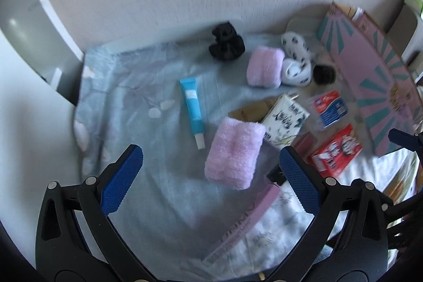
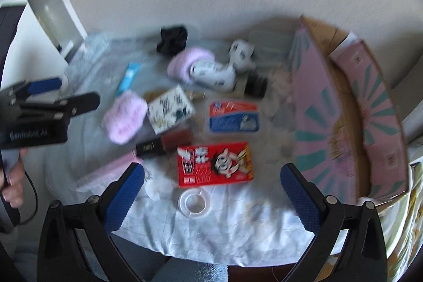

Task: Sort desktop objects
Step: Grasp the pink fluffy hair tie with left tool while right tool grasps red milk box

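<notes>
Both the left tool [image 1: 211,171] and right tool [image 2: 211,181] hang wide and empty over the crowded counter [image 1: 158,202], so closing on the near pink towel [image 1: 234,153] risks snagging the floral box [image 1: 284,120] touching it.

Both wrist views above shared desktop [image 1: 158,202]

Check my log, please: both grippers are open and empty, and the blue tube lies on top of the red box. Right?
Not quite. Both the left gripper and right gripper are open and empty, but the blue tube lies on the cloth, apart from the red box, as the left wrist view shows.
</notes>
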Tool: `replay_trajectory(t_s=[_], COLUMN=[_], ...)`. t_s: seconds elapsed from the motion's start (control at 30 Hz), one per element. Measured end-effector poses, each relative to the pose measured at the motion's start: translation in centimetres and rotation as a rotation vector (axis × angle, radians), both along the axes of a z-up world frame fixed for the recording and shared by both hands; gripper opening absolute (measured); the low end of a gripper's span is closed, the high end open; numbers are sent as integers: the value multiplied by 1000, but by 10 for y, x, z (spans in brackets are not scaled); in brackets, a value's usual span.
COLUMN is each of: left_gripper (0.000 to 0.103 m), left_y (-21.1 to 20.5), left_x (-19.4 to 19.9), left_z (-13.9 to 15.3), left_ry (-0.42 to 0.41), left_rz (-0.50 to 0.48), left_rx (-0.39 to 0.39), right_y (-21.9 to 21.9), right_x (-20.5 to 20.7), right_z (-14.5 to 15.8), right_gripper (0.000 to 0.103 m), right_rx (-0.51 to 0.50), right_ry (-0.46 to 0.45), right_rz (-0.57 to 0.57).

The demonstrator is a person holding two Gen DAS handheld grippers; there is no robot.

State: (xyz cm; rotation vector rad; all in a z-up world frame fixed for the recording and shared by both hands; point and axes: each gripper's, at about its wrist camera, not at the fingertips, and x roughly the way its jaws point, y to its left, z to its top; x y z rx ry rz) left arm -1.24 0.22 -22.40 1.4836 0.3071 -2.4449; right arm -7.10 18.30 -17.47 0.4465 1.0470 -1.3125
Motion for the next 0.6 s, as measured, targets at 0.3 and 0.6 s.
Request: replay_trajectory(t_s=[0.3, 0.6], left_gripper=[100, 83], left_y=[10, 8], left_x=[-16, -21], left_z=[-44, -57], left_ry=[-10, -9], left_rz=[-27, -9], left_rx=[-14, -9], right_y=[-17, -32], right_x=[-8, -11], right_z=[-46, -60], right_gripper=[103, 103], right_rx=[-12, 11], right_ry=[151, 93], right_rz=[29, 33])
